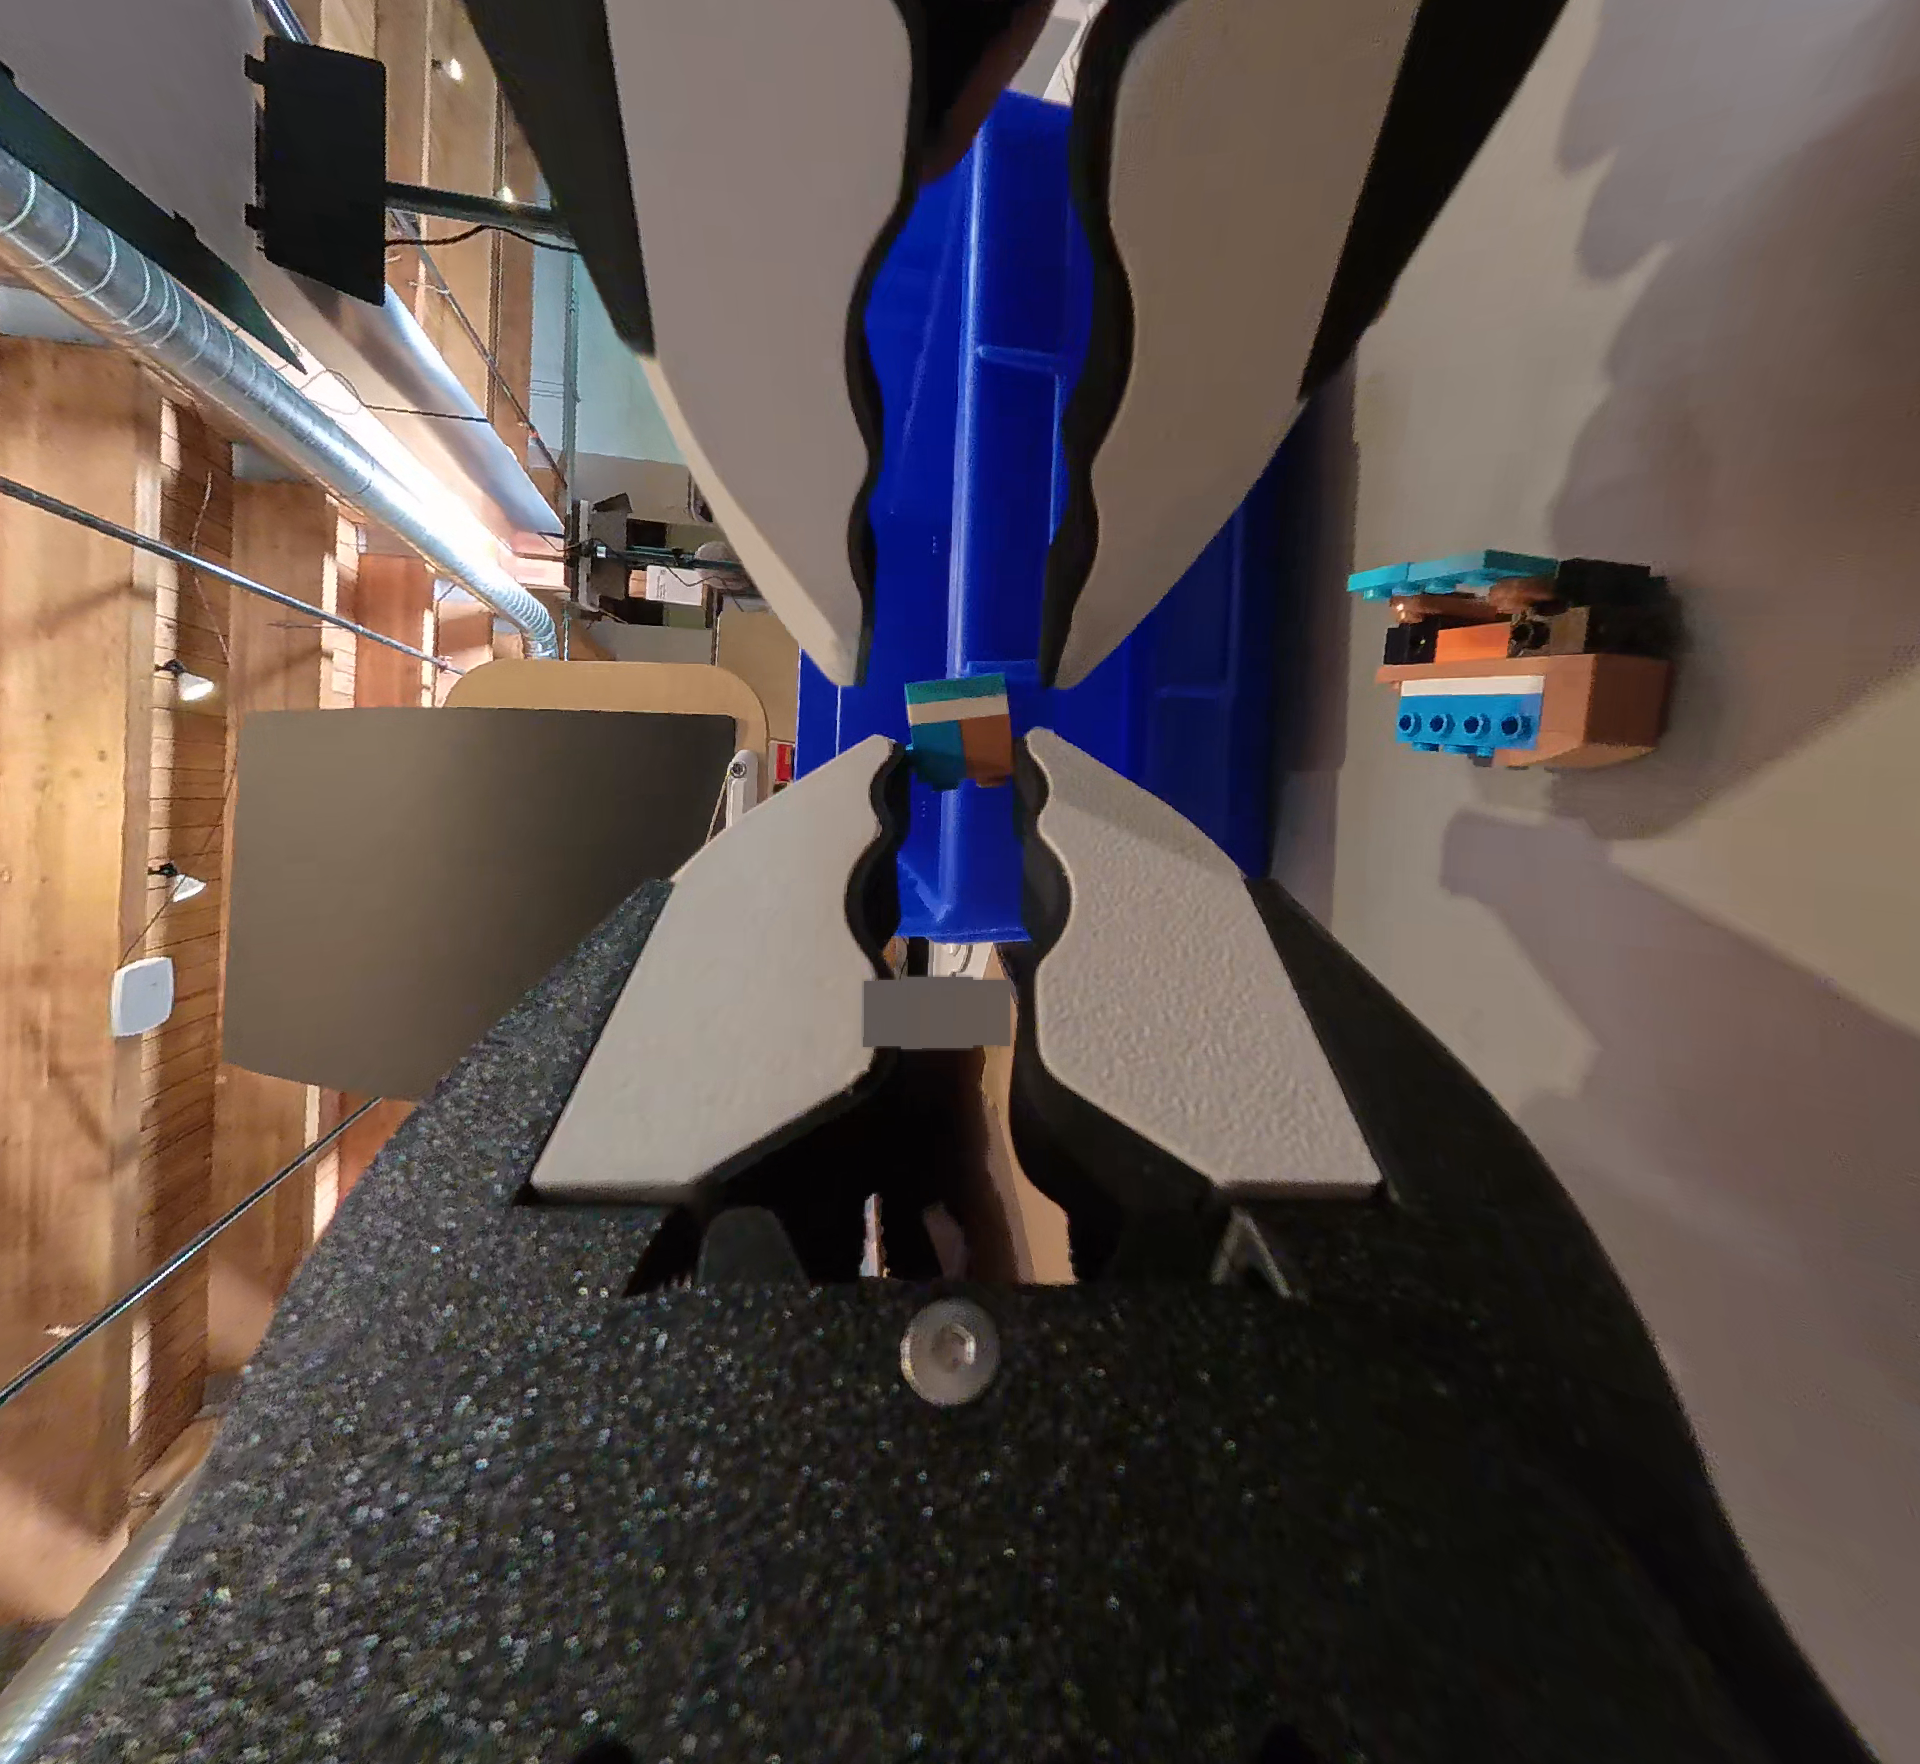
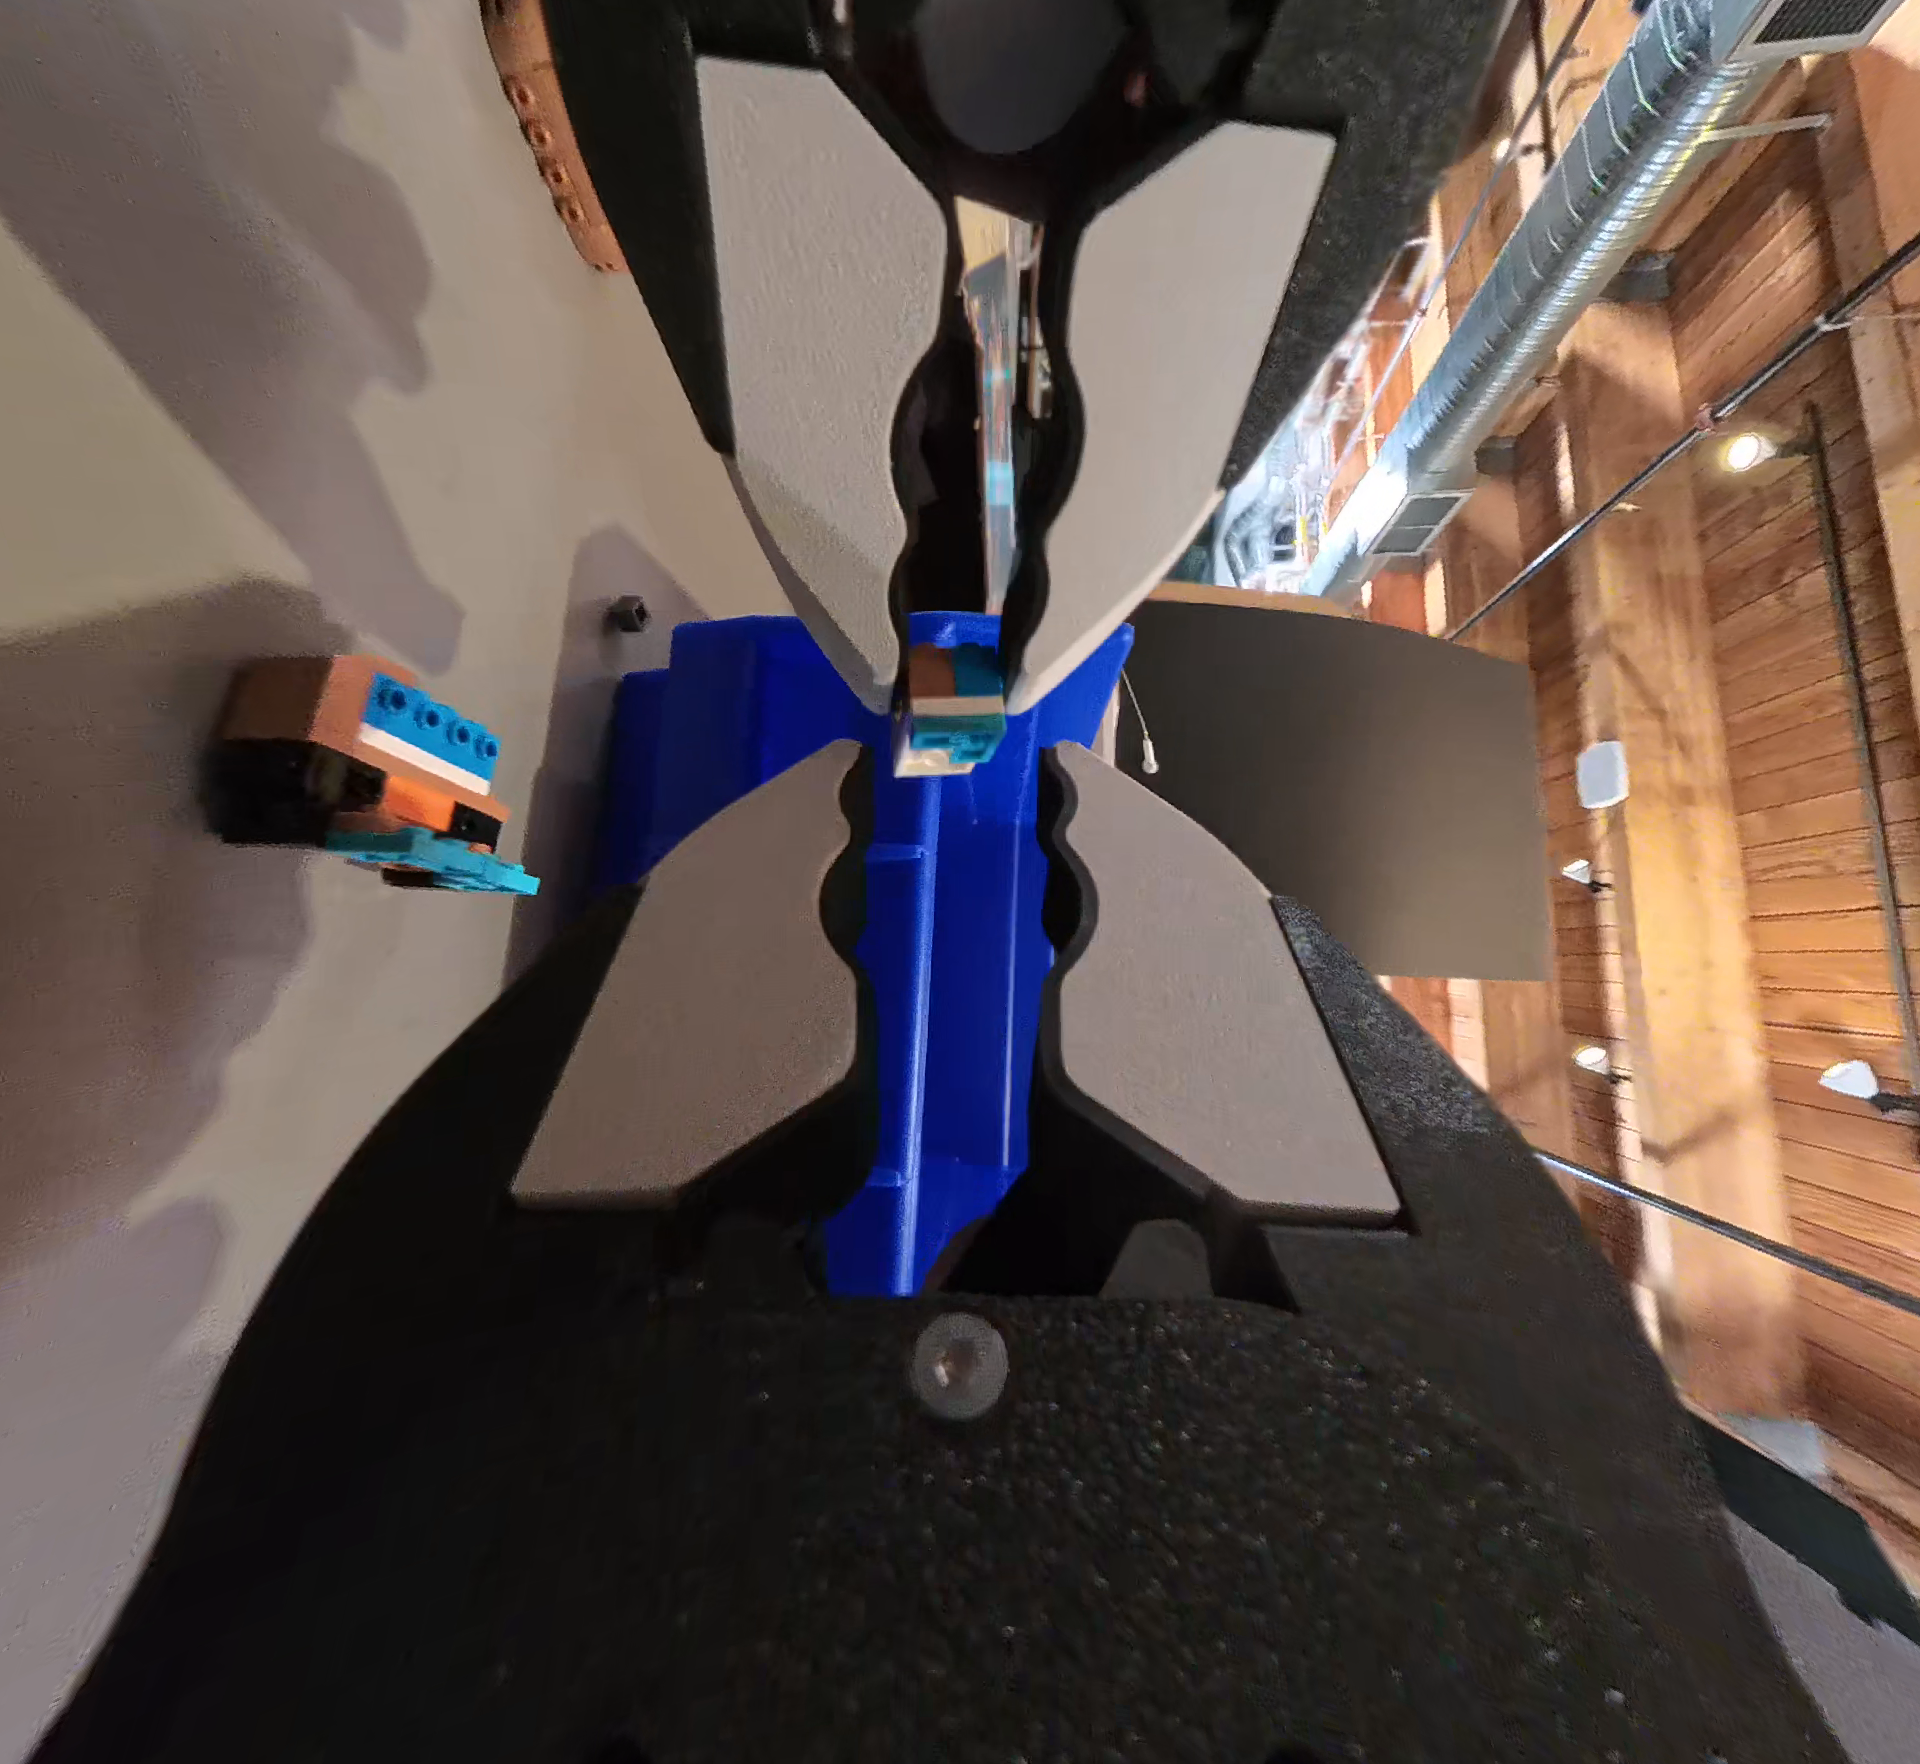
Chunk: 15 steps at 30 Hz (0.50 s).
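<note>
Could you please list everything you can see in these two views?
Small brick cluster: one, teal, white and brown, between both claws' tips.
Brick model: one, brown, blue, white, orange, black and teal, on the table.
Bin: one, blue, behind the claws.
Studded piece: one, brown, on the table, partly hidden.
Tiny piece: one, black, on the table beside the bin.
Table: one, grey.
Panel: one, dark, beyond the table.
Left claw: one, grey and black, closed on the cluster.
Right claw: one, grey and black, open around the cluster's other end.
</note>
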Each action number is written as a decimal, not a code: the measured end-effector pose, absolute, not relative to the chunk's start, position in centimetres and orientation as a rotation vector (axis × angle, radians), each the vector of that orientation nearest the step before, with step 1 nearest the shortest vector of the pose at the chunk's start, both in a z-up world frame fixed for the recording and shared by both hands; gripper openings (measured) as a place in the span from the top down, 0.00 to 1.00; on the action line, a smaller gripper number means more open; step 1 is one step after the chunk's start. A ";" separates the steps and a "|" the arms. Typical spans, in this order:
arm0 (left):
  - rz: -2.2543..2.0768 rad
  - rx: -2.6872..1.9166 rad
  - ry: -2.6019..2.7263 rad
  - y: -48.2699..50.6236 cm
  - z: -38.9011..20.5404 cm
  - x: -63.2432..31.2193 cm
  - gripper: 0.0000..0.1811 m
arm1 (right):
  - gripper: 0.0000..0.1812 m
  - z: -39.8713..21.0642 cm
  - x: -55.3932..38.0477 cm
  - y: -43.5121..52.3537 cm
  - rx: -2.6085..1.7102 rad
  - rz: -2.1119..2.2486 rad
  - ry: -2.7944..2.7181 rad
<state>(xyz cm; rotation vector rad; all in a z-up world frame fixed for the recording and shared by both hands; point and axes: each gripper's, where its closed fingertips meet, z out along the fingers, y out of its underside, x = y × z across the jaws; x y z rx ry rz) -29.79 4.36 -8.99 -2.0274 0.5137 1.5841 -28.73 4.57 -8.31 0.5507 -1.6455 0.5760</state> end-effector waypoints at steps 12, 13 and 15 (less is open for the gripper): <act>1.562 -2.030 0.576 4.8 -9.6 -29.3 0.90 | 0.90 -9.1 -28.6 4.2 0.575 0.544 -1.673; 1.551 -2.030 0.598 4.8 -9.8 -29.2 0.90 | 0.90 -9.3 -28.5 4.3 0.584 0.558 -1.696; 1.532 -2.032 0.639 5.0 -10.1 -28.9 0.90 | 0.91 -9.7 -28.1 4.4 0.591 0.597 -1.759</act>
